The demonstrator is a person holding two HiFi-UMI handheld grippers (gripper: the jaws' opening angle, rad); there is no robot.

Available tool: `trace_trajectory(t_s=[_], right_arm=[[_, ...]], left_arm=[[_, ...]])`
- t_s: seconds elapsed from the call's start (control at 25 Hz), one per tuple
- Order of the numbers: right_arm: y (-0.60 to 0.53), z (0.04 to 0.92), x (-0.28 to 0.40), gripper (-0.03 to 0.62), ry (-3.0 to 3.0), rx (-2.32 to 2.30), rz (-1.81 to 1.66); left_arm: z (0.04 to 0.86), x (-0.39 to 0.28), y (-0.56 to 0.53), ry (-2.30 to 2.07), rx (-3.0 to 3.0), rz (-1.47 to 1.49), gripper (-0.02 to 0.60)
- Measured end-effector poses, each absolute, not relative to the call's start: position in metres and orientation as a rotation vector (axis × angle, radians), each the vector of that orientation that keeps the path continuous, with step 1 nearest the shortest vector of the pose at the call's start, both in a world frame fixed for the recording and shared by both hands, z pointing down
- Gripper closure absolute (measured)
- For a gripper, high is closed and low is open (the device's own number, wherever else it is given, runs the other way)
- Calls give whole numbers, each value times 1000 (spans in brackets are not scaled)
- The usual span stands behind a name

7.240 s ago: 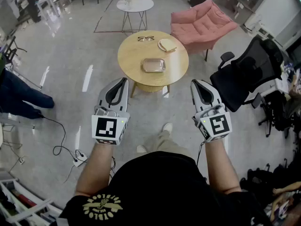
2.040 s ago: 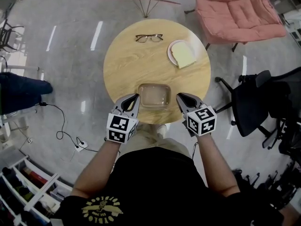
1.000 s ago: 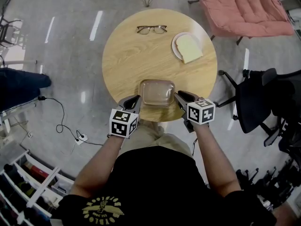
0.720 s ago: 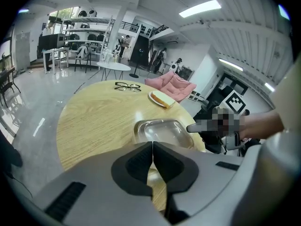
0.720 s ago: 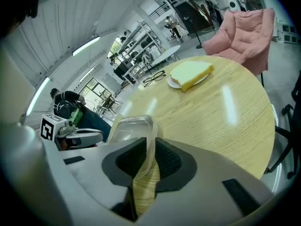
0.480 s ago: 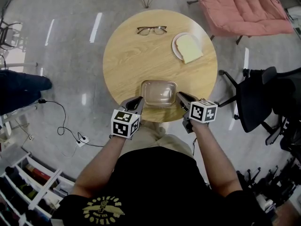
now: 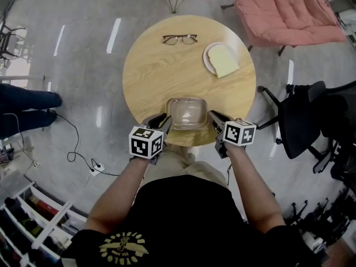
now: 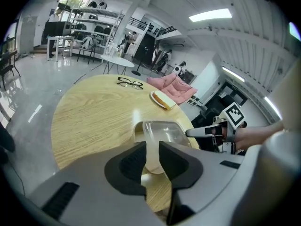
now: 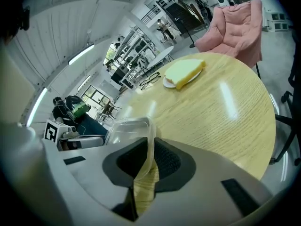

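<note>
A clear plastic container (image 7: 188, 113) sits at the near edge of a round wooden table (image 7: 158, 68). My left gripper (image 7: 162, 122) is at its left rim and my right gripper (image 7: 213, 118) at its right rim. In the left gripper view the jaws of the left gripper (image 8: 151, 147) stand a little apart with the rim of the container (image 8: 164, 130) between them. The right gripper view has the right gripper (image 9: 150, 147) pinched on the thin rim of the container (image 9: 127, 128). The container looks empty.
Farther back on the table lie a pair of glasses (image 7: 179, 39) and a plate with a slice of bread (image 7: 221, 59). A pink armchair (image 7: 289, 10) stands at the far right, a black office chair (image 7: 303, 118) at the right. A cable and power strip (image 7: 92, 168) lie on the floor at the left.
The left jaws, fully shut half a second ago, now have a small gap with the container's rim in it. The right gripper stays on the opposite rim. The container looks slightly raised.
</note>
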State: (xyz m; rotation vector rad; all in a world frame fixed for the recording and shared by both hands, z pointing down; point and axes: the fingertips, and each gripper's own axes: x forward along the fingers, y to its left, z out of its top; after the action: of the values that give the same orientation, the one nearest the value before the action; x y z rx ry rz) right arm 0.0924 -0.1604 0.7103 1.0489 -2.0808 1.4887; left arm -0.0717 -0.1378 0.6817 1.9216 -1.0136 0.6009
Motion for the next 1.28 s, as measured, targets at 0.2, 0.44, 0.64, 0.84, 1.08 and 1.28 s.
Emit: trace_trajectory(t_s=[0.2,0.44,0.64,0.84,1.08,1.28], right_arm=[[-161,712,93,534,-2075,1054,1478],[-159,699,93,563,-2098,1059,1424],[-158,686,96,576,-2134,1064,1399],[-155,669,95,576,-2176,1062,1370],[-144,645,98,576,-2230,1046,1279],[-137,618,98,577,-2292,1048,1175]], left_arm=[[682,-70,-144,-1008,1921,583,523],[678,-75,-143,-1036,1928,613,561],[669,-73,-140,-1060,1949,624,563],[658,-73,-136,-1092,1964,617,565],[638,-71,-129,-1145,2011,631,565],[617,-69,-119,-1186,2041,605,565]])
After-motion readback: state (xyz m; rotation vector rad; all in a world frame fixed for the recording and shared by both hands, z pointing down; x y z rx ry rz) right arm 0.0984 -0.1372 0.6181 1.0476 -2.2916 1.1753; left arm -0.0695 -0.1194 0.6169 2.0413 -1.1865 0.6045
